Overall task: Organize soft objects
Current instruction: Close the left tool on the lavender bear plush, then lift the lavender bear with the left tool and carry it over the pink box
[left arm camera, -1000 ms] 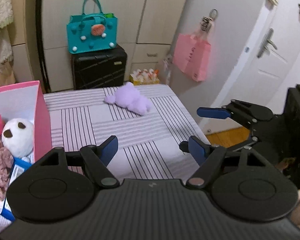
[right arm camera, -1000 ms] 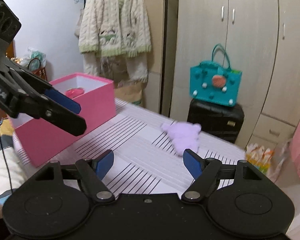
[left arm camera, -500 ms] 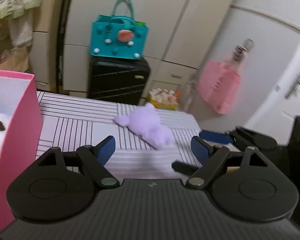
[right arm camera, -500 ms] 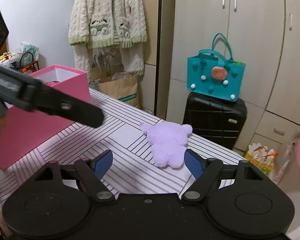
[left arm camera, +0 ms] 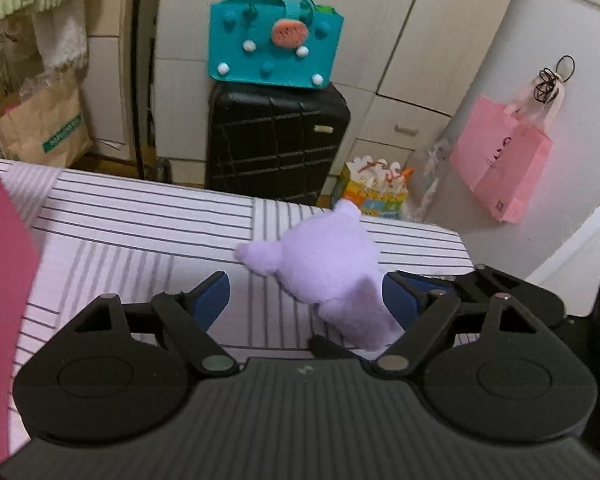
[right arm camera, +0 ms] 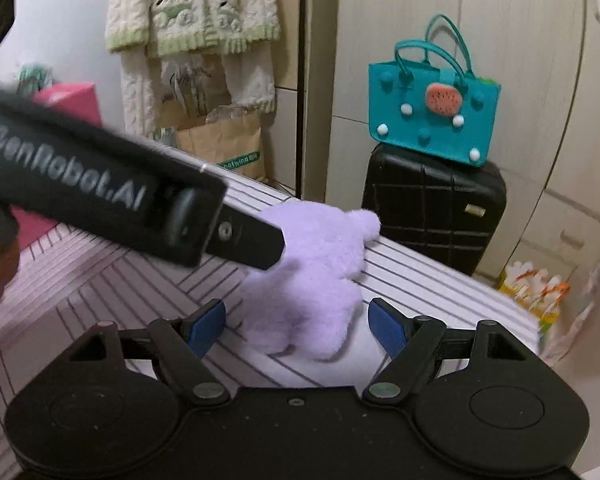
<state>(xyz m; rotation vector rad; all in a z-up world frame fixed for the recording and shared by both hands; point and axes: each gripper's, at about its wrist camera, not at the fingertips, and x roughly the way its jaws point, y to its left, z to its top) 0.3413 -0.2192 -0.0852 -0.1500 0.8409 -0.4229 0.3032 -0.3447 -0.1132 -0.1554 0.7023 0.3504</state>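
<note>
A purple plush toy (left arm camera: 324, 268) lies on the striped bed (left arm camera: 140, 240) near its far corner. My left gripper (left arm camera: 306, 300) is open around it, with the toy close to the right pad (left arm camera: 398, 306). My right gripper (right arm camera: 297, 326) is open too, and the plush toy (right arm camera: 312, 276) lies between its blue pads with gaps on both sides. The left gripper's black finger (right arm camera: 252, 240) reaches across from the left over the toy's head. The pink box (left arm camera: 4, 264) stands at the left edge.
A teal felt bag (left arm camera: 274, 48) sits on a black suitcase (left arm camera: 272, 144) just beyond the bed's far edge. A pink paper bag (left arm camera: 500, 160) hangs at the right. A cream cardigan (right arm camera: 192, 4) and a brown paper bag (right arm camera: 224, 144) are behind the bed at the left.
Both grippers have moved forward and down toward the purple toy, which now lies between the jaws of each. The pink box has slid out toward the left edge of both views.
</note>
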